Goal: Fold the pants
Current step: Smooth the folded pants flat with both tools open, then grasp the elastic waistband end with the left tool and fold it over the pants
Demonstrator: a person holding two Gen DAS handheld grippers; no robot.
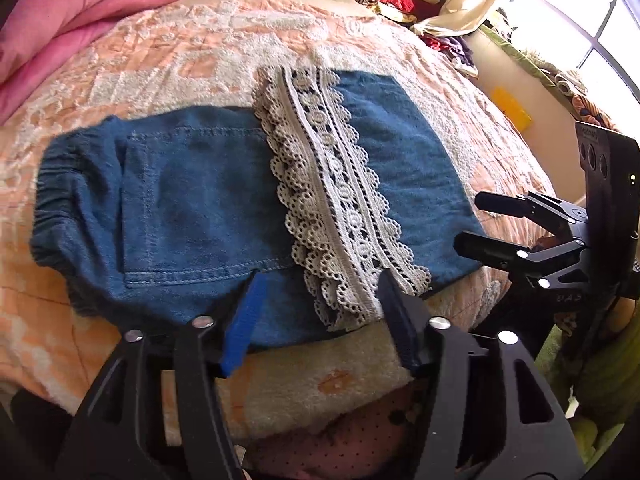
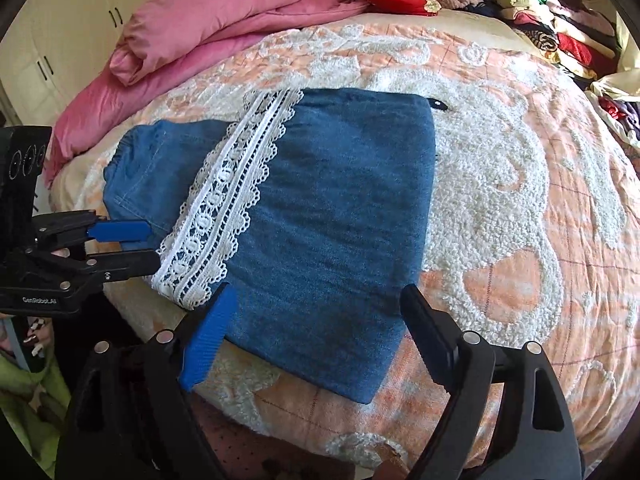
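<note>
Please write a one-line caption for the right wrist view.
Folded denim pants with lace trim on bedspread, open right gripper over them.

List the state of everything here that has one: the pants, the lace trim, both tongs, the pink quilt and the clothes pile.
Denim pants: folded over, lying flat on the bedspread.
Lace trim: lying across the pants, on top.
Left tongs: open, gripping nothing.
Right tongs: open, gripping nothing.
Pink quilt: folded, at the bed's far side.
Clothes pile: stacked, untidy.

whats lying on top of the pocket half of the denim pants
The leg end of the pants, folded over with its white lace hem across them. The back pocket shows partly; its lace-side edge and any layers beneath are covered.
</note>
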